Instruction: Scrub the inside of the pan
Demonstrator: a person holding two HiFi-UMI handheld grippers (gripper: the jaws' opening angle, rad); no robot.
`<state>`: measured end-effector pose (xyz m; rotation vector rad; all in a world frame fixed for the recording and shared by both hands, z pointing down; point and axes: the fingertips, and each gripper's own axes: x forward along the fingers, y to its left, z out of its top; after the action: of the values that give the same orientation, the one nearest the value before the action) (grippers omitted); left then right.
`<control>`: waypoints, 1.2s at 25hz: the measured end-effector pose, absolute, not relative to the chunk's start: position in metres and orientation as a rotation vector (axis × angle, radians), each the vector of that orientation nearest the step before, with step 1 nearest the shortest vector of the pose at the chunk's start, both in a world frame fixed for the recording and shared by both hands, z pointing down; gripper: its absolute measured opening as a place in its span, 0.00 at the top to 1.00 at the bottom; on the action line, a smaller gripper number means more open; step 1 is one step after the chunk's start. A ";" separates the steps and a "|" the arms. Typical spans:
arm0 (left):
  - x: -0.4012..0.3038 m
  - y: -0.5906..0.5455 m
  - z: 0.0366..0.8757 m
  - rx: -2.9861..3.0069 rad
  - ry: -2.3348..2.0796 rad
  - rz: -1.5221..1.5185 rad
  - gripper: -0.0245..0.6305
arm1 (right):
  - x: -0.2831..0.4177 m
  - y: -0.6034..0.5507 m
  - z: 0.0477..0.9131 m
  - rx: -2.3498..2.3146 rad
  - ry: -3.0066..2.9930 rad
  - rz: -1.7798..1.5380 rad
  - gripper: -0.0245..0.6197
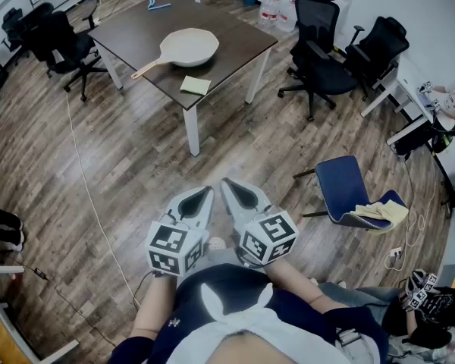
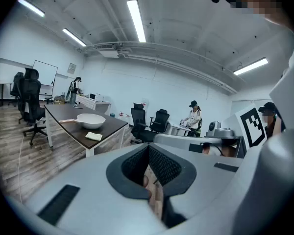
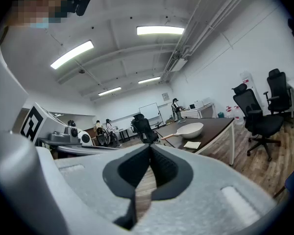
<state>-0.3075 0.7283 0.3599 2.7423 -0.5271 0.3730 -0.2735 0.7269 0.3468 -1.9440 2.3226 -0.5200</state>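
Note:
A cream pan (image 1: 189, 47) with a wooden handle lies on a dark table (image 1: 235, 40) far ahead of me, with a pale yellow sponge (image 1: 195, 86) next to it near the table's front corner. Both grippers are held close to my body, well short of the table. My left gripper (image 1: 205, 195) is shut and empty, and my right gripper (image 1: 229, 185) beside it is shut and empty too. In the left gripper view the pan (image 2: 90, 120) and sponge (image 2: 94, 136) show at mid left. The right gripper view has the pan (image 3: 188, 129) and sponge (image 3: 192, 144) at mid right.
Black office chairs (image 1: 322, 48) stand right of the table and another (image 1: 61, 44) to its left. A blue chair (image 1: 350, 192) with a cloth sits on the wooden floor at my right. A cable (image 1: 83, 180) runs across the floor. People (image 2: 192, 117) work at desks in the background.

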 end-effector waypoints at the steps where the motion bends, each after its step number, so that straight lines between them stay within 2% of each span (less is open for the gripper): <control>1: -0.302 0.730 0.361 2.739 -0.530 0.371 0.96 | -0.269 0.729 0.348 -1.937 2.332 -0.521 0.96; 17: -0.280 0.710 0.388 2.643 -0.655 0.384 0.96 | -0.251 0.719 0.375 -1.801 2.500 -0.530 0.96; 30: -0.238 0.574 0.417 2.576 -0.624 0.425 0.96 | -0.204 0.593 0.407 -1.908 2.570 -0.594 0.96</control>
<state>-0.2380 0.5737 0.4174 2.5759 -0.6244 0.4251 -0.2036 0.5934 0.4074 -1.9082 2.5701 -0.5937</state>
